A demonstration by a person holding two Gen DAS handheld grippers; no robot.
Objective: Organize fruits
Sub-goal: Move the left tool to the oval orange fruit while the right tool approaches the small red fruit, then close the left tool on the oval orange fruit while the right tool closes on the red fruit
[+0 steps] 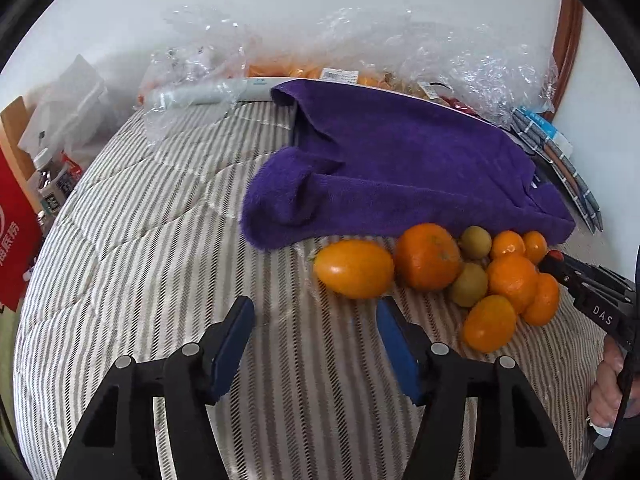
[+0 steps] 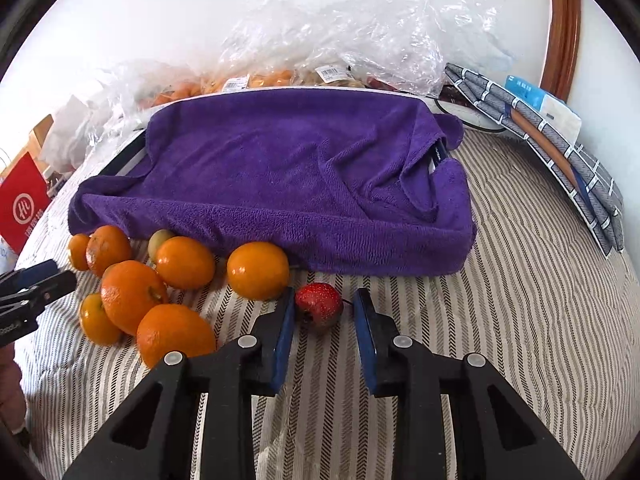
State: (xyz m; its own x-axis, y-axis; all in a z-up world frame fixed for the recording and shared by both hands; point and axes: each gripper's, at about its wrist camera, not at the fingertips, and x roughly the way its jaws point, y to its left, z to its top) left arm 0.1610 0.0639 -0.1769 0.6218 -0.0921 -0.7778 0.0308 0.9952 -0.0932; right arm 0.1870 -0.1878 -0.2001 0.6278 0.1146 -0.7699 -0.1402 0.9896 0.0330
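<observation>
A pile of oranges (image 1: pixel 428 256) and small greenish fruits (image 1: pixel 475 242) lies on the striped cloth in front of a purple towel (image 1: pixel 400 168). My left gripper (image 1: pixel 316 314) stands open with nothing between its blue pads. An oval orange fruit (image 1: pixel 354 268) lies just ahead of it. In the right wrist view the same pile of oranges (image 2: pixel 132 292) is at the left, where the left gripper (image 2: pixel 60 276) reaches in. My right gripper (image 2: pixel 324 308) is shut on a red strawberry (image 2: pixel 320 306) resting on the cloth, right of a round orange (image 2: pixel 258 270). The right gripper (image 1: pixel 554 260) shows red at its tip.
The purple towel (image 2: pixel 300 176) drapes over a flat boxy shape. Crumpled plastic bags (image 2: pixel 340 40) with packed fruit sit behind it. A red box (image 2: pixel 24 204) stands at the left. Grey patterned fabric (image 2: pixel 560 152) and a tissue pack (image 2: pixel 552 108) lie at the right. A hand (image 1: pixel 608 392) holds the right gripper.
</observation>
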